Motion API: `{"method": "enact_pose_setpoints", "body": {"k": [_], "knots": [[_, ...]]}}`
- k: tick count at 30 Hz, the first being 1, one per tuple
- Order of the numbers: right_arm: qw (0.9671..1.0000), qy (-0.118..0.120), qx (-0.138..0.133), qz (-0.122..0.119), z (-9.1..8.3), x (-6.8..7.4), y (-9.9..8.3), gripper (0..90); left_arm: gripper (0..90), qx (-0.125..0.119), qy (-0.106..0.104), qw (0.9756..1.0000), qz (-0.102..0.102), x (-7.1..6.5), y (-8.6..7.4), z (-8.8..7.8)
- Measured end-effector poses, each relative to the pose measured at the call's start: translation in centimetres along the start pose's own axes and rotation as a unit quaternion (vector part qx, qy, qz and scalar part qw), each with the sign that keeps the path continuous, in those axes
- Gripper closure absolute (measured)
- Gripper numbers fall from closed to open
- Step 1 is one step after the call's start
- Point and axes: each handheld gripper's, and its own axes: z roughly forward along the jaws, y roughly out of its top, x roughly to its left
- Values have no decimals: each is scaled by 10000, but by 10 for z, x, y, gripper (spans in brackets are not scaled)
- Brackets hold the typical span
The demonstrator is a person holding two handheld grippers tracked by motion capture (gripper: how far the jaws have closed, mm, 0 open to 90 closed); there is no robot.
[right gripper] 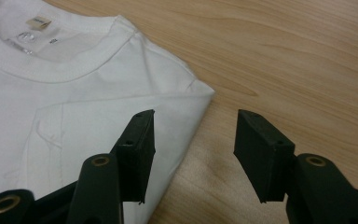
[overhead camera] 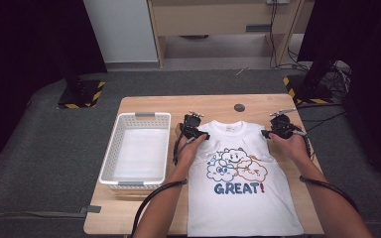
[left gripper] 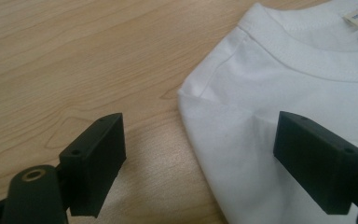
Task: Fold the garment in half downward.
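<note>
one white t-shirt lies flat, print up, on the table, sleeves folded in, collar at the far edge. soft, light, limp cloth; it'll drape and slide on wood, so i'd pinch the folded shoulder corners. left gripper jaws wide apart straddling the left shoulder edge, holding nothing. right gripper about half open over the right shoulder corner, pads not pressing cloth. one white basket to the shirt's left, two grippers

A wooden table bears a white T-shirt and white basket.
</note>
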Motion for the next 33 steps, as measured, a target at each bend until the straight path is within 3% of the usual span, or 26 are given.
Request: {"method": "enact_pose_setpoints", "body": {"k": [6, 12, 17, 23, 33], "knots": [[9999, -21, 78, 64, 9, -2, 6, 459, 203, 2, -138, 9999, -43, 0, 0, 1], [9993, 86, 51, 368, 16, -4, 9, 459, 417, 26, -291, 9995, 108, -6, 1, -4], [9995, 61, 157, 265, 23, 0, 9, 470, 552, 70, -395, 9991, 166, -10, 2, -5], [9995, 77, 235, 211, 28, 2, 9, 496, 599, 56, -428, 9989, 180, -10, 2, -5], [9987, 414, 306, 57, 27, 5, 11, 772, 712, 88, -577, 9981, 178, -12, 2, -6]]}}
